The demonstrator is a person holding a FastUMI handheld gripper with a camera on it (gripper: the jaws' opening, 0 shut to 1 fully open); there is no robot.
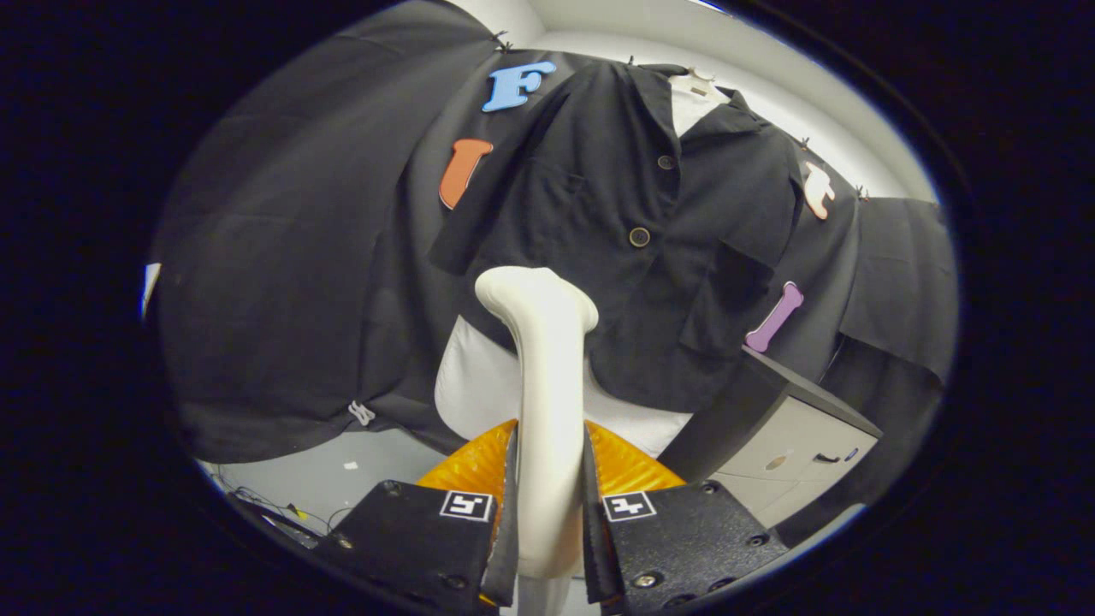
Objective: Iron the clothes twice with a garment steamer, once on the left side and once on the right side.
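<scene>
Gripper (547, 505) closed on the handle of the steamer (547, 411), both fingers (509, 513) pressing its sides. Steamer upright between the fingers, head bent toward the shirt (633, 231) just ahead. Shirt hanging buttoned, against the booth wall, over something white, perhaps a dress form. Orange object (466, 466) just behind the fingers. Cabinet (787, 445) beyond, at lower right.
</scene>
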